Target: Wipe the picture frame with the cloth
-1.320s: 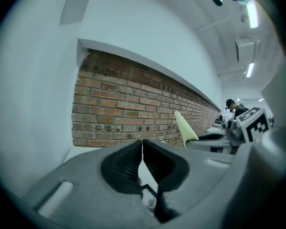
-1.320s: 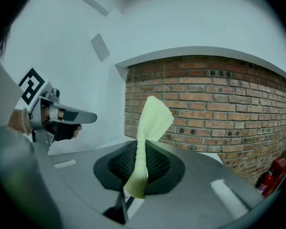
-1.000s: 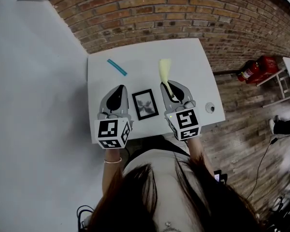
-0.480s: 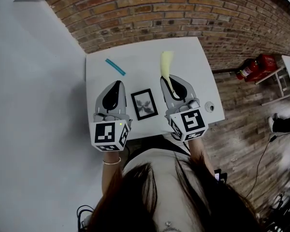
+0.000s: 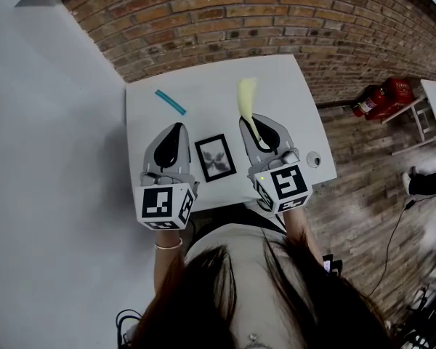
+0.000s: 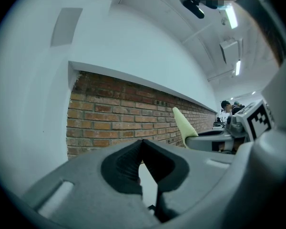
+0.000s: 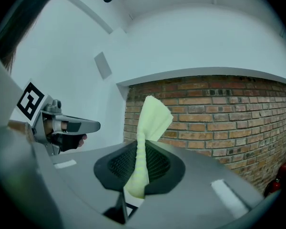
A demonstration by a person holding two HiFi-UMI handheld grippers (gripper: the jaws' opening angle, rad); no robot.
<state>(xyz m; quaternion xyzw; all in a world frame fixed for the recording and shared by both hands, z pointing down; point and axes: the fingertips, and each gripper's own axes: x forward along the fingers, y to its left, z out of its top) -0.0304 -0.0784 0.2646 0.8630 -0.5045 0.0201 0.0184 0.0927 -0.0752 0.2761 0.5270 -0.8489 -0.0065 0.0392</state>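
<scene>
A small black picture frame [image 5: 215, 158] lies flat on the white table [image 5: 283, 93], between my two grippers. My right gripper [image 5: 251, 125] is shut on a pale yellow cloth [image 5: 245, 99], which sticks out forward past its jaws; in the right gripper view the cloth [image 7: 146, 128] stands pinched between the pads. My left gripper [image 5: 176, 130] hovers left of the frame, shut with nothing in it. In the left gripper view its jaws meet [image 6: 142, 142] and the cloth [image 6: 183, 124] shows to the right. Both grippers point level toward the brick wall.
A blue strip [image 5: 170, 102] lies on the table's far left. A brick wall [image 5: 276, 20] runs behind the table. A small round thing [image 5: 315, 161] sits at the table's right edge. A red fire extinguisher [image 5: 381, 97] lies on the wooden floor at right.
Both grippers rose slightly above the table, showing larger in the head view. The cloth stayed in the right gripper. The frame has not moved.
</scene>
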